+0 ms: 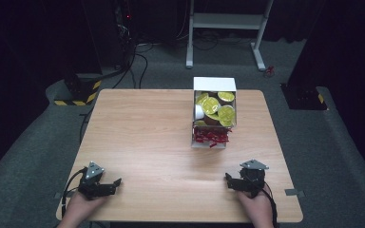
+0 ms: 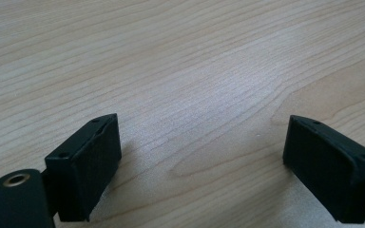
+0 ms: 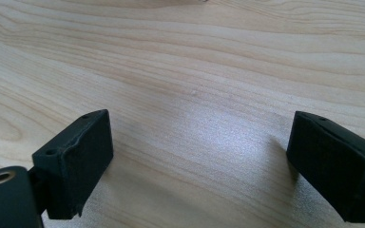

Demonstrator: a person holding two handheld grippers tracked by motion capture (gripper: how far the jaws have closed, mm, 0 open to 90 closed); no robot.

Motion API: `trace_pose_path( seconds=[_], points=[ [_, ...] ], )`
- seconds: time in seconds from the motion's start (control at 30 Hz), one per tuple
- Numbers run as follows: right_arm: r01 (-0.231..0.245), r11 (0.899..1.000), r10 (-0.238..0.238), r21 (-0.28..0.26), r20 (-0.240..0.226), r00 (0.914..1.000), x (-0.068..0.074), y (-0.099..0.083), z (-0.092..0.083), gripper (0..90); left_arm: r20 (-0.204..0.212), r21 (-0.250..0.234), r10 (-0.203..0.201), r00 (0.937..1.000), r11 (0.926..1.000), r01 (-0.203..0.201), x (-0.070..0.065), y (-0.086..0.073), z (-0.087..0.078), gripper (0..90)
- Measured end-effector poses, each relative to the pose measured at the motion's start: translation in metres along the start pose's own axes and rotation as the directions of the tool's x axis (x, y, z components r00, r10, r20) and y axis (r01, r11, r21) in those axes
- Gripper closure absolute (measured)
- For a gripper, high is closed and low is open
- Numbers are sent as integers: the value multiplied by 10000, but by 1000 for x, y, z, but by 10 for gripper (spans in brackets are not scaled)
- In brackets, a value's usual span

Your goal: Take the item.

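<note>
A person sits at a wooden worktop (image 1: pixel 147 137) and holds a tool in each hand. The left gripper (image 1: pixel 105 186) rests near the front edge of the worktop, on the left side. Its jaws are wide open, and in the left gripper view there is just bare wood between them. The right gripper (image 1: pixel 235 182) rests near the front edge too, on the right side. Its jaws are also wide open and hold nothing, with bare wood between them in the right gripper view.

A white box (image 1: pixel 214 84) sits on the far side of the worktop, a bit to the right of the middle. It is well apart from both grippers, but closer to the right one. Inside the box are little cups with shiny yellow lids (image 1: pixel 212 105). At the near end of the box is a bunch of red paper strips (image 1: pixel 211 137).
</note>
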State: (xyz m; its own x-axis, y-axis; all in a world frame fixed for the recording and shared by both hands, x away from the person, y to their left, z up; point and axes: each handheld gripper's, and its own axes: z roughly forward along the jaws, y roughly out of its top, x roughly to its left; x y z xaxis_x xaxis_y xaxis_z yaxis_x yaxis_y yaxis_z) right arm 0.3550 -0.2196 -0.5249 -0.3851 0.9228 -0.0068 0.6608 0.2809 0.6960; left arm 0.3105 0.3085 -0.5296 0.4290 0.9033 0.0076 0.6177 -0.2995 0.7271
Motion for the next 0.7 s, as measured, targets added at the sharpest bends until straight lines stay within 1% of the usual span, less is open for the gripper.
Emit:
trace_pose_path(
  seconds=[0.47, 0.7],
  points=[
    [-34, 10000, 34, 7, 16, 10000, 1, 0, 0, 84, -13, 16, -10, 10000, 10000, 10, 0, 0, 0, 125],
    [-15, 10000, 15, -9, 17, 10000, 0, 0, 0, 84, -158, 84, -120, 9998, 9999, 122, -2, 2, 0, 134]
  ],
)
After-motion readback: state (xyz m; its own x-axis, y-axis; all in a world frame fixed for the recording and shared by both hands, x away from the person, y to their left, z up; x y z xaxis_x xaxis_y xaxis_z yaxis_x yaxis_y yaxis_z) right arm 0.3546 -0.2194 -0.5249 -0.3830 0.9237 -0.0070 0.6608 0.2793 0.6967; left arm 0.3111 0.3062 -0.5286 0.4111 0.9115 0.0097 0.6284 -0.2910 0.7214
